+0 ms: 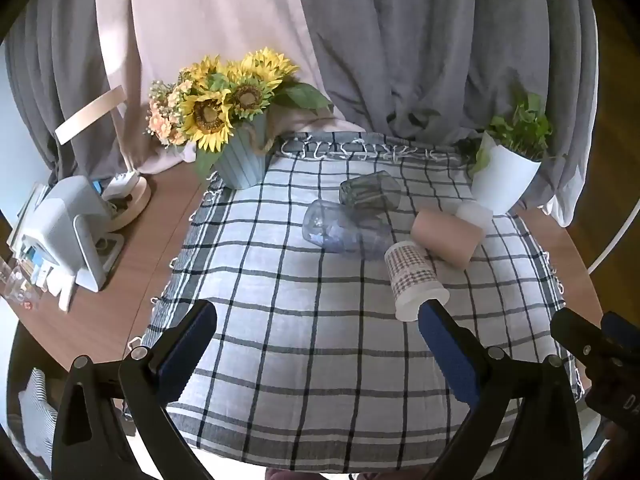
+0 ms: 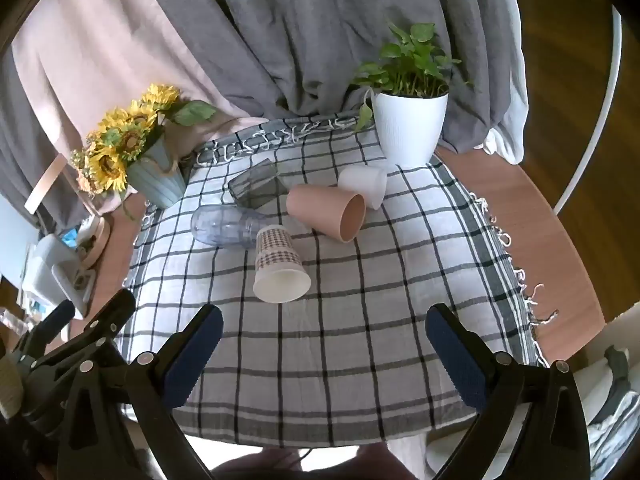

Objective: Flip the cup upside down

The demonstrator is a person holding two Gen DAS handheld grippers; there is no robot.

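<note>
Several cups lie on their sides on the checked cloth (image 2: 360,340). A white paper cup with a plaid band (image 2: 279,266) lies nearest, mouth toward me; it also shows in the left wrist view (image 1: 414,280). Behind it lie a pink cup (image 2: 328,212), a white cup (image 2: 364,185), a grey see-through cup (image 2: 258,189) and a clear bluish cup (image 2: 224,226). My right gripper (image 2: 324,320) is open and empty, in front of the paper cup. My left gripper (image 1: 318,318) is open and empty, with the paper cup by its right finger.
A blue pot of sunflowers (image 2: 156,178) stands at the cloth's back left. A white pot with a green plant (image 2: 410,124) stands at the back right. Grey and pink curtains (image 2: 280,40) hang behind. A lamp base and small devices (image 1: 68,232) sit on the wooden table at the left.
</note>
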